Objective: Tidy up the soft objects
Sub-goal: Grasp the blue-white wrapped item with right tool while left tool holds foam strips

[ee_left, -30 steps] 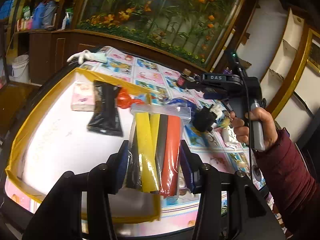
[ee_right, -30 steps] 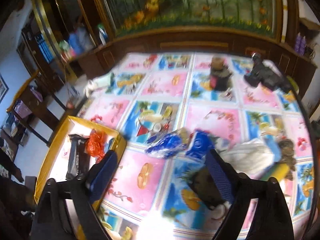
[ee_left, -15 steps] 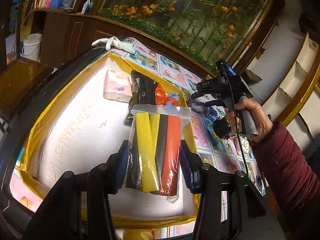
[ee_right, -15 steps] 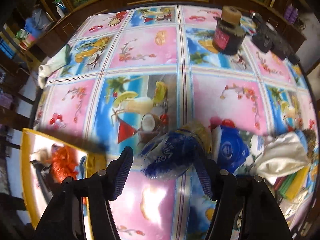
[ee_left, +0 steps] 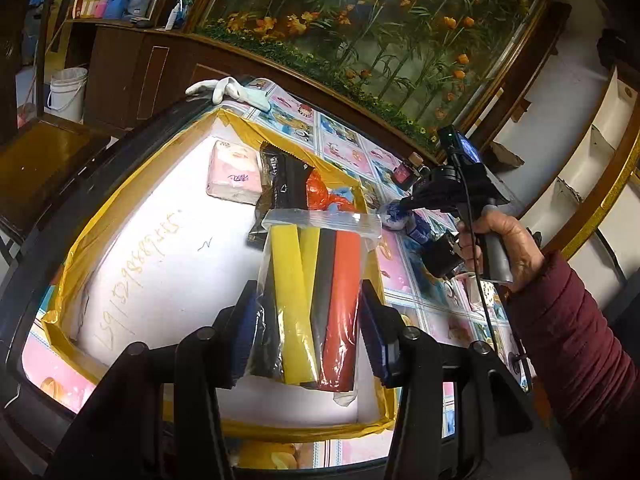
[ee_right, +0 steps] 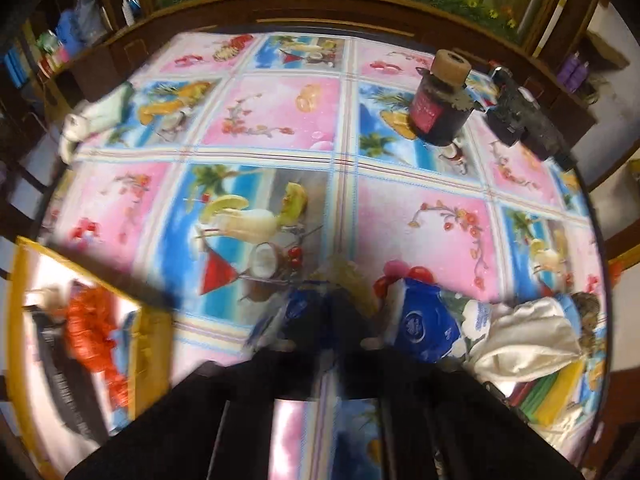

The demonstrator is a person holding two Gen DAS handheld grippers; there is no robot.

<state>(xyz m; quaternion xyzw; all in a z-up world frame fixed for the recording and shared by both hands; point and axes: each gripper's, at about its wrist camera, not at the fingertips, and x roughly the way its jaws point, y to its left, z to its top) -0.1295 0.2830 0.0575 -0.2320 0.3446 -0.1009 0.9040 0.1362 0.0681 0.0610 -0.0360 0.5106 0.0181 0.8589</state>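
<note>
We see the left tool (ee_left: 308, 320) clamped on a clear zip bag of foam strips (ee_left: 316, 300), yellow, black and red, held over the yellow-rimmed box (ee_left: 72, 248); its lower end is hidden behind the pads. Handwritten digits run along the box floor, too skewed for us to read. The right tool (ee_right: 332, 320) has just been closing and is pinched on a blue-printed plastic packet (ee_right: 296, 312) on the table (ee_right: 272, 112); blur hides its label.
</note>
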